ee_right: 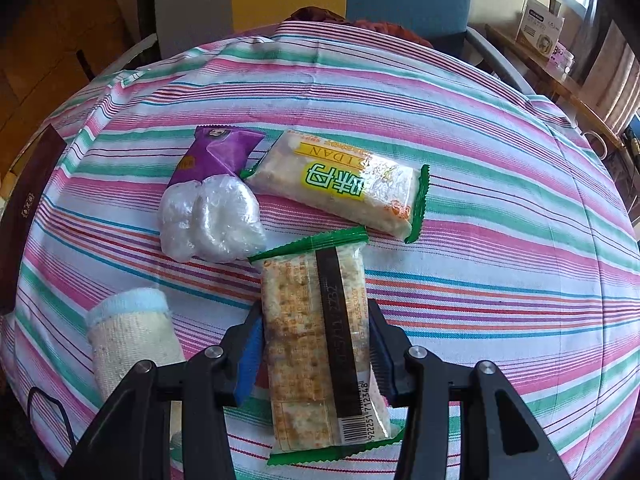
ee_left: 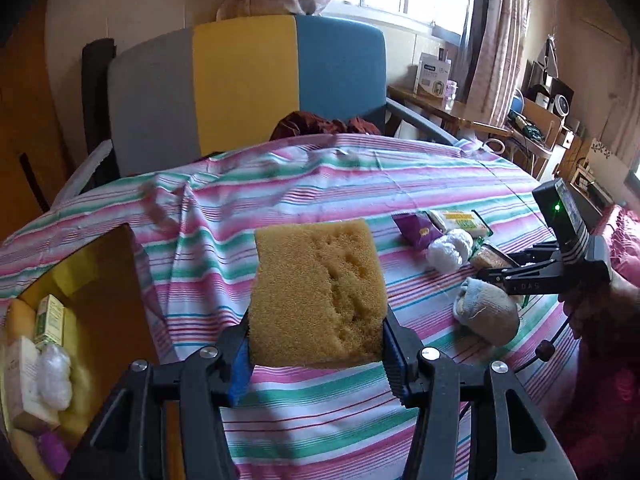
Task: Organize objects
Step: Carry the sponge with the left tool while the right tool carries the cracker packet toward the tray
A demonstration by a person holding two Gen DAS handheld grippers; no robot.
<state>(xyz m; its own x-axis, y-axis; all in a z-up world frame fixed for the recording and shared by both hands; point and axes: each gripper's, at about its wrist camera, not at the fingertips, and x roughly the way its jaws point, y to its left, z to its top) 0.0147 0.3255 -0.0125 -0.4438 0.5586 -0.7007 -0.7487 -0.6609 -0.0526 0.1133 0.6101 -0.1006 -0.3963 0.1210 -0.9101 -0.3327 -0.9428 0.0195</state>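
Observation:
My left gripper [ee_left: 316, 344] is shut on a yellow sponge [ee_left: 318, 288] and holds it above the striped tablecloth [ee_left: 320, 184]. My right gripper [ee_right: 316, 344] is shut on a green-edged cracker packet [ee_right: 316, 340], barcode side up; it also shows in the left wrist view [ee_left: 496, 270]. Beyond it lie a second cracker packet [ee_right: 344, 186], a purple snack packet [ee_right: 214, 154], a white plastic-wrapped bundle [ee_right: 212, 220] and a rolled beige sock [ee_right: 132, 336].
A yellow-lined box [ee_left: 44, 344] at the left table edge holds a small green carton, a white bundle and other items. A grey, yellow and blue chair [ee_left: 248, 80] stands behind the table. A side table [ee_left: 440, 108] with a box stands at the far right.

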